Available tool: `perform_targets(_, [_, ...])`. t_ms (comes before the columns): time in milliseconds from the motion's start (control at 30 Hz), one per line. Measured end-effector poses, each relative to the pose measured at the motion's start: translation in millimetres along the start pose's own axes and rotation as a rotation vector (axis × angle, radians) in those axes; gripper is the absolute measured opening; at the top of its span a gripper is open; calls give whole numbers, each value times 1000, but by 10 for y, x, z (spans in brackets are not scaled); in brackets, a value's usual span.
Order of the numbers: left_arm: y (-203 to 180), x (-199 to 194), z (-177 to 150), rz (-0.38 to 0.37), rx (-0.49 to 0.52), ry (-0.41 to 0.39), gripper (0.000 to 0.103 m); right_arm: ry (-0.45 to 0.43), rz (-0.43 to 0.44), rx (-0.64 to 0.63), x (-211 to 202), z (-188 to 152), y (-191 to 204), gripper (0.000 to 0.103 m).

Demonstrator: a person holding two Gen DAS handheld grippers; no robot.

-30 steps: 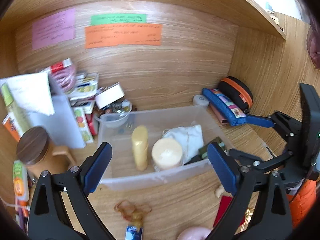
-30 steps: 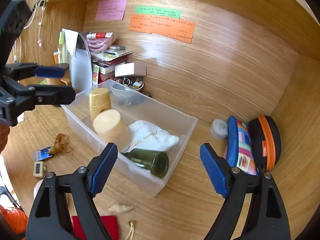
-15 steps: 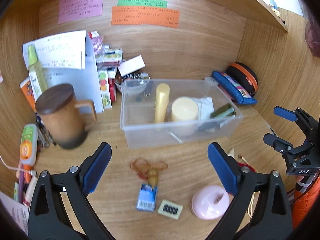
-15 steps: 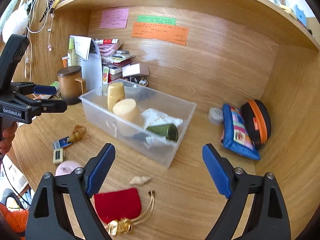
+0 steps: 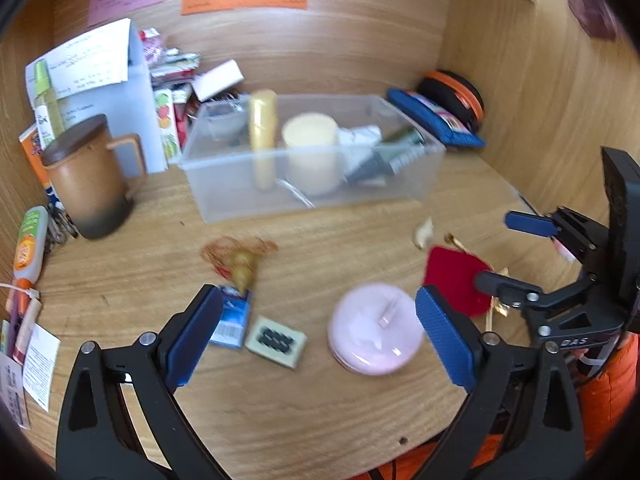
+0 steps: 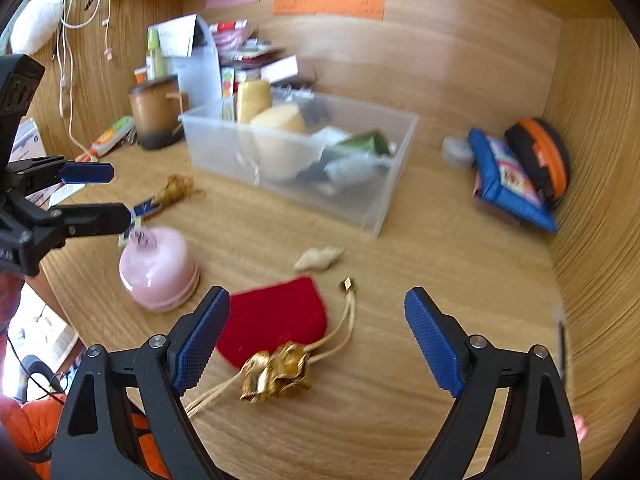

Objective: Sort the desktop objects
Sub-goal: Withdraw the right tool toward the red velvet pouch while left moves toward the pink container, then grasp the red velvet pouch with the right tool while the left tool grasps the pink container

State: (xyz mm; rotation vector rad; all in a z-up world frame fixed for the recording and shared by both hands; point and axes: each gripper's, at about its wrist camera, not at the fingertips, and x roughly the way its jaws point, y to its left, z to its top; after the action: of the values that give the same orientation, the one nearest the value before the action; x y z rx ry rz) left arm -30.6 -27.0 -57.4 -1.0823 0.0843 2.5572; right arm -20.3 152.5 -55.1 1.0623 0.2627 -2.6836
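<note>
We are at the picking step, with nothing picked up yet. Our left gripper (image 5: 318, 330) hangs with its jaws wide apart and empty, low over the wooden desk (image 5: 320, 408). The round pink box (image 5: 376, 328) lies between its blue pads. Our right gripper (image 6: 316, 340) is also spread wide and holds nothing; its jaws have just been opening a little more. The red pouch (image 6: 276, 316) lies between them, soft and flat, with a shiny gold bow (image 6: 276, 372) and thin gold cords.

Small things wait loose on the desk: a pale shell (image 6: 318, 259), a little blue card packet (image 5: 232, 316) and a small block with black dots (image 5: 276, 341). The clear plastic bin (image 5: 320, 192) stands behind them, near the back wall, with a smooth cream jar (image 5: 310, 152) and a tall yellow tube (image 5: 263, 136) already inside.

Next, we think, each gripper must go down and close gently. The pink box looks hard and slippery, so the pads should take it across its middle.
</note>
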Motion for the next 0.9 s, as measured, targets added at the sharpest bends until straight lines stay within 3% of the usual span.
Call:
perform_targets(400, [-174, 247, -210, -70, 47, 53, 98, 71, 43, 17, 239, -198, 120, 87])
perform_targets(700, [-253, 360, -203, -45, 92, 40, 98, 76, 65, 36, 324, -184, 64, 84])
perform_targets(767, [-294, 384, -210, -36, 118, 38, 94, 65, 70, 31, 317, -184, 72, 74])
perform_targets(833, [-331, 422, -211, -53, 132, 52, 76, 57, 79, 22, 303, -177, 87, 61])
perform_targets(900, [-355, 459, -205, -52, 137, 62, 69, 53, 83, 16, 293, -175, 101, 52])
